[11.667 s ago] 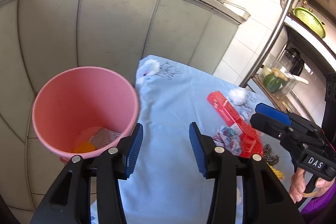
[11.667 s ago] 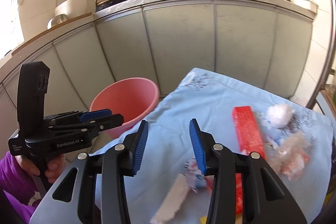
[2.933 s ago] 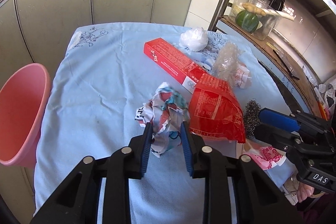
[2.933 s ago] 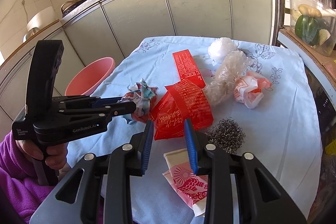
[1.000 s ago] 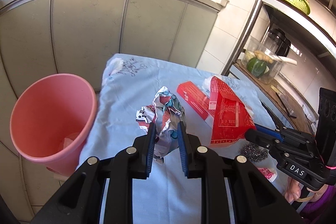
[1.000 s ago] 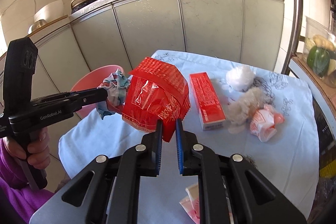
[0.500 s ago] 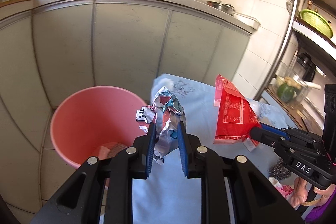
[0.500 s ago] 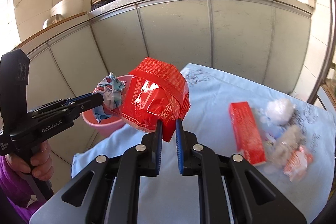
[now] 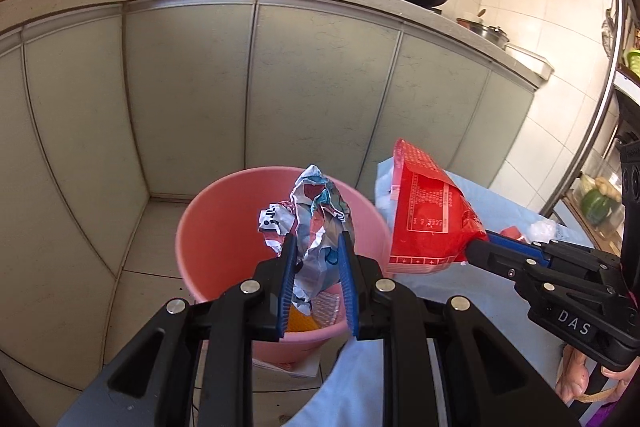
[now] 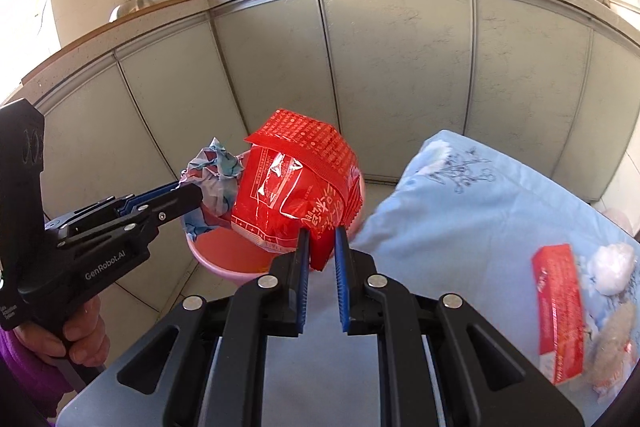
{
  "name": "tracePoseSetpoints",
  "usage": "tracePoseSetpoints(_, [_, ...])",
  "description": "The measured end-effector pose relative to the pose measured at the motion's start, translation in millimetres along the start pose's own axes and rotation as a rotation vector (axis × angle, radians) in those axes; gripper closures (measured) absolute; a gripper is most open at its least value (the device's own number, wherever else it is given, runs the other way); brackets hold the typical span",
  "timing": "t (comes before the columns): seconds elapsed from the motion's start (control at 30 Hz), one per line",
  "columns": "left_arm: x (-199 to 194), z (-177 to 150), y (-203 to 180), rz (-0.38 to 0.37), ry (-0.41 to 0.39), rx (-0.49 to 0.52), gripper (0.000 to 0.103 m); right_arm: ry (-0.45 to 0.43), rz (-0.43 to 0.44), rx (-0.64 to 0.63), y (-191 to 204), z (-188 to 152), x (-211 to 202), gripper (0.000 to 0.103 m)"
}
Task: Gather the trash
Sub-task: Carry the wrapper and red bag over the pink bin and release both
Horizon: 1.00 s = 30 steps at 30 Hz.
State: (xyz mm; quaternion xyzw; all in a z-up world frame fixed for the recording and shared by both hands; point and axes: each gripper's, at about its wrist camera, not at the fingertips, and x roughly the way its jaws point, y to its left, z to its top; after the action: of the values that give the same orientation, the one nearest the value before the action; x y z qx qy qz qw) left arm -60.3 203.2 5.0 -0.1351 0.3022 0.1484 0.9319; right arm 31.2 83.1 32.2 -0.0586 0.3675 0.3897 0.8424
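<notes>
Your crumpled wrapper (image 9: 316,223) sits centre frame in the left wrist view, pinched between the blue pads of your left gripper (image 9: 316,251), and it now hangs right over the mouth of the pink bin (image 9: 224,227). A sec ago the bin was off at lower left w/ the wrapper over the blue tablecloth (image 9: 516,211); now the bin fills the middle behind the wrapper. Some trash already lies in the bin bottom.

Your red snack bag (image 10: 300,187) is clamped by a bottom corner in your right gripper (image 10: 320,243), jaws nearly closed on it. In the right wrist view it's mid-frame, covering most of the bin, wrapper just left of it, touching or nearly so. A sec ago the bag hung over the cloth w/ the red box (image 10: 560,311) right beside it; the box is now at lower right, well apart, next to the white wad (image 10: 612,267). Grip on both items looks unchanged.
</notes>
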Motion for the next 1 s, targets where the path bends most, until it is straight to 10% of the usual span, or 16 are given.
tracePoseSetpoints(1.0, [57.4,-24.2,46.8,0.093,0.13,-0.058,0.081,0.163,0.003,0.009,15.2,4.8,97.7,0.09])
